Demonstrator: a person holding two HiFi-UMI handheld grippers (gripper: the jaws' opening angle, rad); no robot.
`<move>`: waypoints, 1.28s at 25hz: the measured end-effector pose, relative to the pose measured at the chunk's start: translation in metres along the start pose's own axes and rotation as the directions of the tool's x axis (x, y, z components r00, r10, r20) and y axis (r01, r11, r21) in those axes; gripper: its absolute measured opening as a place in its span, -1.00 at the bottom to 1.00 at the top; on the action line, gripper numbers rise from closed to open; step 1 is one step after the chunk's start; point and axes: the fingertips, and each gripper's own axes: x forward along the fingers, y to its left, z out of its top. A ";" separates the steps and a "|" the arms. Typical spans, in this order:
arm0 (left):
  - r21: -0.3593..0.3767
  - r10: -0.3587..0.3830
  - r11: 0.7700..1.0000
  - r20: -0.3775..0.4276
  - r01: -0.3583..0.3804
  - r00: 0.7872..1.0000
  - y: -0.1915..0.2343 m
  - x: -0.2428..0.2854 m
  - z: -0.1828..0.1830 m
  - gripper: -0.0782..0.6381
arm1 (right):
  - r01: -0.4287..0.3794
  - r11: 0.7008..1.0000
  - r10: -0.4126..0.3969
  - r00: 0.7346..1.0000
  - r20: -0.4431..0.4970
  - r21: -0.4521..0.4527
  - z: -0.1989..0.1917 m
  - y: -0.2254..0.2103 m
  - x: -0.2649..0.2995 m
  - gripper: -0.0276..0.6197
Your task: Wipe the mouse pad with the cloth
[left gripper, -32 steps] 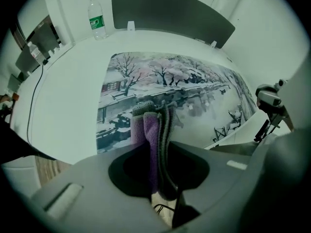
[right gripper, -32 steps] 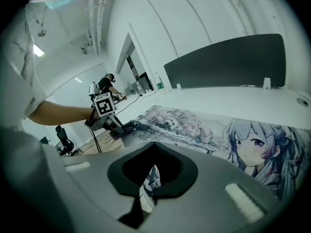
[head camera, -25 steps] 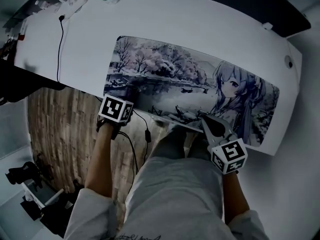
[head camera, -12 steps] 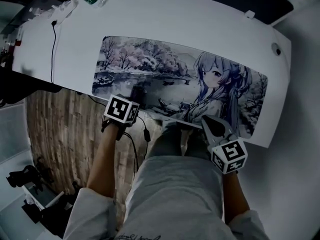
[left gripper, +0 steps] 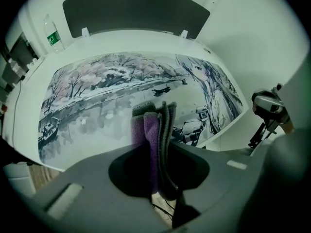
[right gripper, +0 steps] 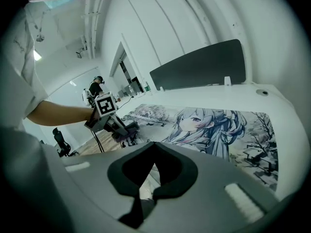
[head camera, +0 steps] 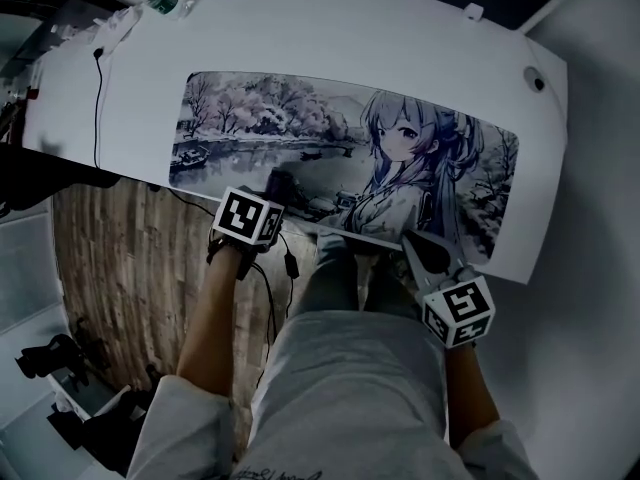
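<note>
L claw [left gripper: 153, 115] pinches cloth [left gripper: 146, 135], purple only in its view; R claw [right gripper: 154, 148] closed, empty.

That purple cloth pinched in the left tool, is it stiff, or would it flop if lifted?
Probably floppy: the cloth bunches into soft folds where the left gripper is shut on it. It looks like light, fuzzy fabric, so it should likely drag over the mouse pad rather than slip.

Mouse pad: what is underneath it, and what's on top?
It lies on a white desk, visible all around it; the part beneath the mouse pad is covered. On top, a folded cloth, clamped in the left gripper, at its near edge.
</note>
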 end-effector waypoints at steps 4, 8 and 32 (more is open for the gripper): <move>0.008 -0.005 1.000 -0.005 0.005 1.000 -0.019 0.005 0.004 -0.49 | 0.007 1.000 -0.007 1.000 0.006 0.005 -0.006 -0.010 -0.013 -0.89; 0.018 -0.012 1.000 -0.008 0.012 1.000 -0.036 0.009 0.008 -0.49 | 0.016 1.000 -0.017 1.000 0.012 0.013 -0.012 -0.018 -0.027 -0.90; 0.113 -0.100 0.988 -0.050 0.105 0.994 -0.158 0.038 0.037 -0.49 | 0.058 0.996 -0.062 0.996 0.065 0.063 -0.038 -0.057 -0.089 -0.90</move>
